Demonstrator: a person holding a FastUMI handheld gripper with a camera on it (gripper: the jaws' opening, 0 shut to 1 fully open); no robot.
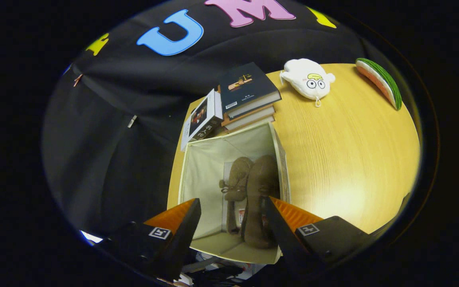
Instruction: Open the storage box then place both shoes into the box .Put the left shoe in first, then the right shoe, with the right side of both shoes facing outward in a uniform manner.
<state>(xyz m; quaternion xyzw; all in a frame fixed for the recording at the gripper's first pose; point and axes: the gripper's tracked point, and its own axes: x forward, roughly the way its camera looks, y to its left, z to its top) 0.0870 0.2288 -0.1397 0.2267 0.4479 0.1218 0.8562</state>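
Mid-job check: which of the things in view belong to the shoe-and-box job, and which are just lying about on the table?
Part of the job:
- storage box, open
- two brown shoes, side by side inside the box
- gripper, fingers apart over the box, holding nothing

Just lying about:
- stack of books beyond the box
- leaning book beside the stack
- white plush toy
- watermelon-slice toy
- table

The storage box (205, 167) looks like pale, matt cloth, its inner walls smooth with faint creases. Both shoes (253, 191) inside it have a soft, fuzzy brown surface like suede or fleece. The counter (345, 159) is light wood-grain laminate, smooth, with a mild sheen. At its far edge, the stacked books (247, 93) have smooth paper covers, the plush toy (307, 81) is white fabric, and the watermelon slice (381, 81) looks ribbed.
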